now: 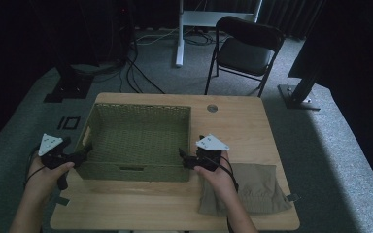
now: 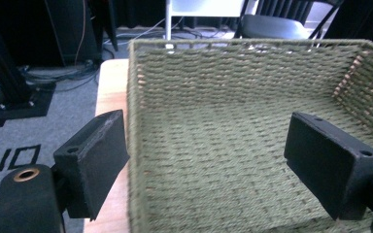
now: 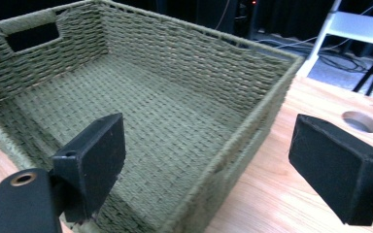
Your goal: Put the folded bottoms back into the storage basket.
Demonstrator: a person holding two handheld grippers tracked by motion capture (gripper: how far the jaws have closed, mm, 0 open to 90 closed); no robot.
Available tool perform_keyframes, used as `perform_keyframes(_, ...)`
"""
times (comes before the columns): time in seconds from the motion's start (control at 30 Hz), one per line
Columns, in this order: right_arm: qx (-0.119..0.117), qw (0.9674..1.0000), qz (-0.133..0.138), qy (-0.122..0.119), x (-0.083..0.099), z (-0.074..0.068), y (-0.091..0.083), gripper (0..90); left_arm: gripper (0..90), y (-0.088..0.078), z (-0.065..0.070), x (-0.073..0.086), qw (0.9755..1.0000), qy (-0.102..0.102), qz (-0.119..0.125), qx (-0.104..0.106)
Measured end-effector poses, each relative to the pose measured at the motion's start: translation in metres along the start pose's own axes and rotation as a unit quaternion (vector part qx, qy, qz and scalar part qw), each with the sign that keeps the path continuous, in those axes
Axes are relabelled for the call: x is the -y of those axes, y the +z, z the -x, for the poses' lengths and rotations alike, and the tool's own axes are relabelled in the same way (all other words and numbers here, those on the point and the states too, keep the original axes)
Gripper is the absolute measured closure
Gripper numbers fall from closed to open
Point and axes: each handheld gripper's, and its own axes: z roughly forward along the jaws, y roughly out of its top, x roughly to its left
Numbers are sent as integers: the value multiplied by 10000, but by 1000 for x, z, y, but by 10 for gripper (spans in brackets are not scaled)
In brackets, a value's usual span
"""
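One bench (image 1: 233,121) takes up the middle of the high view, light wood, with a round hole (image 1: 212,108) near its far edge. On its left half sits a green woven basket (image 1: 138,141), empty, with a handle slot in the near wall and another in the left wall. At the lower right of the frame a tan folded cloth (image 1: 260,187) lies flat on the bench, just right of the basket's near corner. A black folding chair (image 1: 245,51) stands on the carpet beyond the bench, at upper centre.

The left gripper (image 1: 80,156) is at the basket's left wall, near the front corner; in the left gripper view its jaws stand wide, one on either side of that wall's rim, not pressing it. The right gripper (image 1: 187,159) is at the basket's right wall, by the near corner; in the right gripper view its jaws are likewise wide, astride that rim with clear gaps and holding nothing.
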Motion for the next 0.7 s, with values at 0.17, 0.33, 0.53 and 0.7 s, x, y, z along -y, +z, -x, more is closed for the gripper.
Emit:
perform_keyframes(0.17,15,10000,6,-3,0,5,-6,127,163,1,13,-4,9997,159,24,184)
perform_keyframes(0.33,54,10000,36,-28,0,11,-13,127,163,4,29,-8,9991,240,28,346)
perform_keyframes(0.53,113,9999,27,-6,4,19,-21,127,163,7,49,-10,9976,422,15,554)
perform_keyframes(0.7,183,9998,-3,27,10,28,-28,127,163,11,66,-13,9965,464,7,692)
